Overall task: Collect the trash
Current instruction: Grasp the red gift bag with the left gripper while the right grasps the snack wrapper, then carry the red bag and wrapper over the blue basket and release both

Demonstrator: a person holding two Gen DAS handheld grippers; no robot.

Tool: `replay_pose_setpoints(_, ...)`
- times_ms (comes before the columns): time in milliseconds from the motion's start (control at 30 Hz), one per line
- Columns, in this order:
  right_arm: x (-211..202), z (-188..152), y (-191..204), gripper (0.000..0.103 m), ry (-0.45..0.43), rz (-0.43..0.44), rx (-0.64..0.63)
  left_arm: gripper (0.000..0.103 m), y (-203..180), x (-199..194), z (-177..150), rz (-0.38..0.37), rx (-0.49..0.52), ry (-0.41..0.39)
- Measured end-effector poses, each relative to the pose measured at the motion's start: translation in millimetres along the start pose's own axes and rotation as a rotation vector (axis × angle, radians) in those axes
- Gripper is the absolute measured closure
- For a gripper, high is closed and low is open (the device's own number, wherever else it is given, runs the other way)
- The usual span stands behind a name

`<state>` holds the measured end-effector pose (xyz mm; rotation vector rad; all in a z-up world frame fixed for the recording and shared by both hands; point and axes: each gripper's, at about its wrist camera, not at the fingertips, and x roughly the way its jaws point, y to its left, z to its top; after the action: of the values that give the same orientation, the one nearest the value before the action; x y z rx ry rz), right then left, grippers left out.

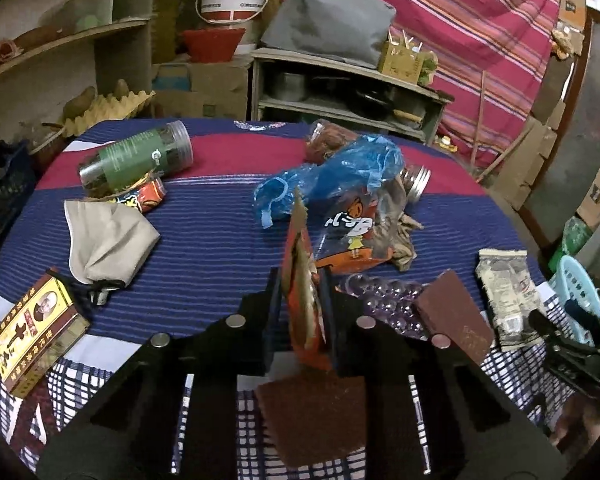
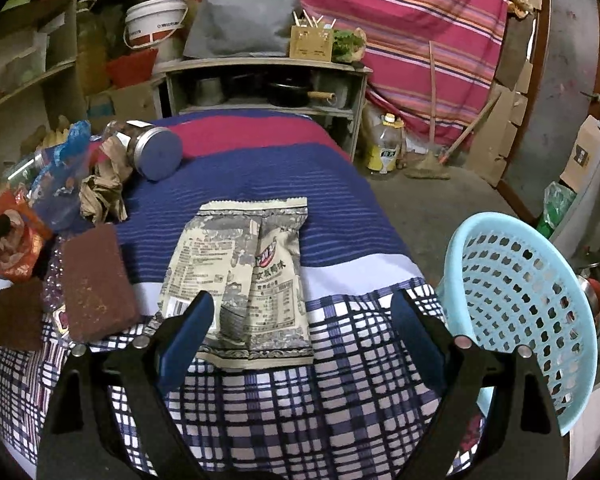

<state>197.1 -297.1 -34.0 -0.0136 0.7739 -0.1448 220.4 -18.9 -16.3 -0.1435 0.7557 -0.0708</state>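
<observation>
My left gripper (image 1: 300,280) is shut on a red-orange snack wrapper (image 1: 302,280), held edge-on above the table. Beyond it lie an orange cartoon wrapper (image 1: 350,232) and a crumpled blue plastic bag (image 1: 332,172). My right gripper (image 2: 300,308) is open, its fingers on either side of the near end of a beige printed snack packet (image 2: 244,276) lying flat on the cloth; the packet also shows in the left wrist view (image 1: 504,296). A light blue perforated basket (image 2: 520,312) stands at the table's right edge.
On the cloth-covered table (image 1: 204,232): a green-label jar (image 1: 140,158), grey pouch (image 1: 104,240), yellow box (image 1: 36,328), brown scouring pads (image 2: 96,280), a metal-lidded jar (image 2: 148,148), crumpled brown paper (image 2: 104,192). Shelves (image 2: 260,84) and buckets stand behind.
</observation>
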Motion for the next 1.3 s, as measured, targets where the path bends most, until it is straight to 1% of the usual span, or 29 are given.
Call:
replay_pose_setpoints(200, 11.5, 0.8, 4.4, 0.015, 0.036, 0.008, -0.004, 0.088, 3.9, -11.4, 4.2, 0.039, 0.033, -0.042)
replay_pose_setpoints(333, 18.8, -0.1, 5.5, 0.017, 0.064, 0.023, 0.002, 0.089, 6.7, -13.4, 6.2, 0.058, 0.056, -0.046)
replay_pose_setpoints(400, 21.2, -1.0, 9.3, 0.027, 0.079, 0.042, -0.017, 0.089, 7.1, -13.9, 6.6, 0.058, 0.061, -0.045)
replay_pose_setpoints(467, 22.0, -1.3, 13.5, 0.04, 0.084, 0.062, -0.028, 0.089, 6.2, -14.6, 6.2, 0.063, 0.069, -0.049)
replay_pose_setpoints(500, 21.6, -1.3, 14.9, 0.044, 0.083, 0.073, -0.033, 0.089, 5.7, -14.9, 6.0, 0.066, 0.072, -0.051)
replay_pose_setpoints(533, 21.0, -1.5, 17.2, 0.051, 0.082, 0.092, -0.04, 0.089, 4.5, -14.8, 5.3, 0.068, 0.075, -0.051)
replay_pose_setpoints(633, 18.4, -1.5, 17.3, 0.062, 0.07, 0.102, -0.044, 0.089, 2.7, -14.3, 3.4, 0.075, 0.083, -0.05)
replay_pose_setpoints(700, 14.5, -0.5, 14.3, 0.078, 0.057, 0.13, -0.037, 0.089, 2.8, -14.3, 2.6, 0.081, 0.08, -0.049)
replay_pose_setpoints(733, 12.3, -0.3, 12.7, 0.083, 0.05, 0.137, -0.036, 0.089, 2.4, -14.5, 2.1, 0.084, 0.079, -0.049)
replay_pose_setpoints(767, 7.9, 0.5, 10.8, 0.091, 0.038, 0.14, -0.035, 0.089, 2.2, -15.4, 1.7, 0.089, 0.076, -0.048)
replay_pose_setpoints(800, 4.2, 1.1, 9.2, 0.096, 0.028, 0.142, -0.034, 0.089, 1.8, -15.9, 1.4, 0.089, 0.075, -0.047)
replay_pose_setpoints(900, -11.5, 3.1, -4.6, 0.097, -0.02, 0.15, -0.023, 0.089, -4.1, -20.7, 2.4, 0.081, 0.081, -0.05)
replay_pose_setpoints(1100, -33.5, 10.2, -35.1, 0.097, -0.073, 0.154, 0.007, 0.089, -25.7, -39.9, 4.7, 0.069, 0.122, -0.081)
replay_pose_setpoints(1267, -54.6, 18.0, -65.5, 0.098, -0.13, 0.151, 0.054, 0.089, -50.4, -56.9, 7.4, 0.04, 0.17, -0.107)
replay_pose_setpoints(1300, -59.3, 18.4, -71.3, 0.097, -0.14, 0.15, 0.059, 0.089, -57.5, -60.5, 8.5, 0.022, 0.176, -0.109)
